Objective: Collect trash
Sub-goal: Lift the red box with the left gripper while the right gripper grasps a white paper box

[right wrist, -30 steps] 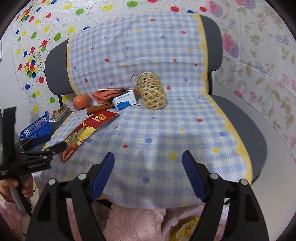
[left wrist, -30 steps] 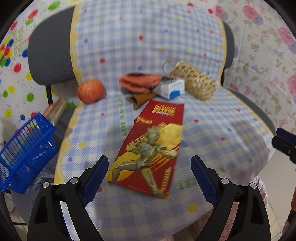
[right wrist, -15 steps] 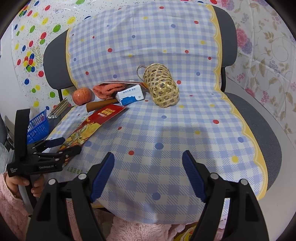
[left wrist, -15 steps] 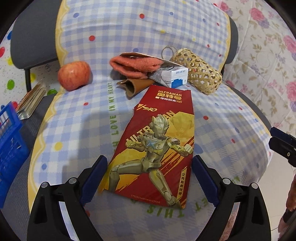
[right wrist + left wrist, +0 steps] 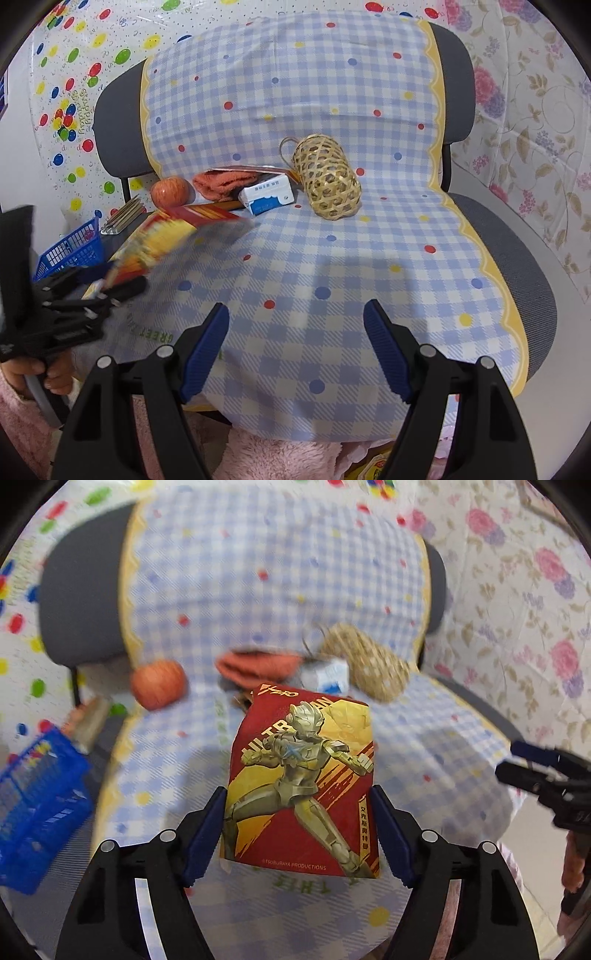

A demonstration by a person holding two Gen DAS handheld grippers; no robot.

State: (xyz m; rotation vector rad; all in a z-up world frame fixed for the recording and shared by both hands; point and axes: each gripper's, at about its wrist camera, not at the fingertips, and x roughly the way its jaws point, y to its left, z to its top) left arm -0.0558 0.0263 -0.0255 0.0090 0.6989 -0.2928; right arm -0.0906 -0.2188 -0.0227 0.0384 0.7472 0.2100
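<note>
My left gripper (image 5: 299, 830) is shut on a red and gold Ultraman packet (image 5: 301, 782) and holds it tilted up off the checked cloth (image 5: 424, 746). In the right wrist view the packet (image 5: 166, 236) is blurred, lifted at the left beside the left gripper (image 5: 118, 280). My right gripper (image 5: 295, 350) is open and empty above the front of the chair seat. A white and blue carton (image 5: 267, 194), an orange cloth (image 5: 221, 181) and a brown piece lie at the back of the seat.
An apple (image 5: 170, 190) and a woven bamboo cage (image 5: 327, 181) sit by the chair back. A blue plastic basket (image 5: 33, 805) stands left of the chair, with flat sticks (image 5: 123, 216) beside it. Floral and dotted sheets hang behind.
My left gripper closed on the packet's sides and lifted it off the cloth, pulling back. The right gripper moved slightly closer to the seat and stayed open.
</note>
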